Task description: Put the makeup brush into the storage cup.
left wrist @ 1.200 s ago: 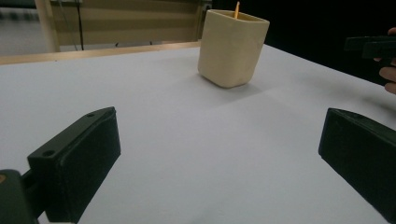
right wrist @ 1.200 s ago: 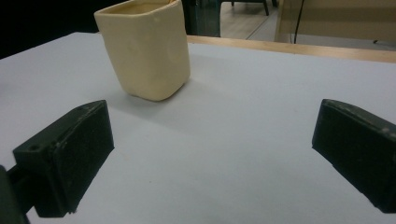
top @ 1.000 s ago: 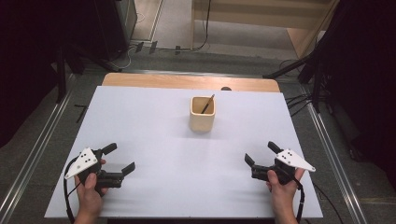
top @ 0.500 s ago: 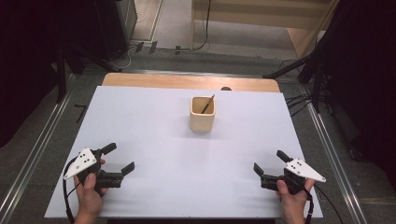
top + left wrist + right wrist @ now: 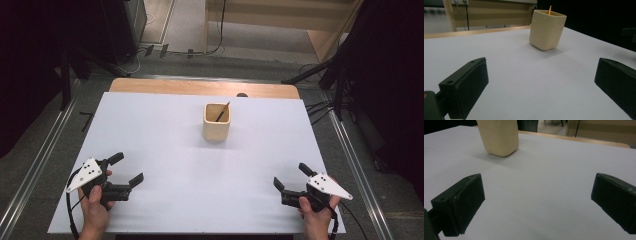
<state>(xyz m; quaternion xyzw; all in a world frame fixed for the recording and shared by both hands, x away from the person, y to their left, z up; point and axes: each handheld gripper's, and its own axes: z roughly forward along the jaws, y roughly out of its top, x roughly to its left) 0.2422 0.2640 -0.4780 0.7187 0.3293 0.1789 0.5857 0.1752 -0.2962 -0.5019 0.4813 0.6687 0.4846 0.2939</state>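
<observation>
A cream square cup [image 5: 216, 122] stands upright on the white tabletop [image 5: 200, 165], a little beyond its middle, with a thin stick [image 5: 222, 111] leaning inside it. The left gripper view has the cup [image 5: 547, 29] ahead and to the right, the stick's tip [image 5: 549, 10] poking above its rim. In the right gripper view the cup [image 5: 498, 136] is ahead at the upper left. My left gripper [image 5: 126, 169] rests open near the front left of the table, nothing between its jaws. My right gripper [image 5: 291, 176] is open and bare near the front right corner.
A wooden strip [image 5: 200, 88] edges the table's far side. Metal rails [image 5: 350, 150] run along both sides on the floor. Cables [image 5: 165, 50] and a wooden frame [image 5: 330, 40] lie beyond the table. A small dark knob [image 5: 242, 94] sits at the far edge.
My right gripper has drawn back toward the front right corner of the table. The left gripper, cup and stick have stayed put.
</observation>
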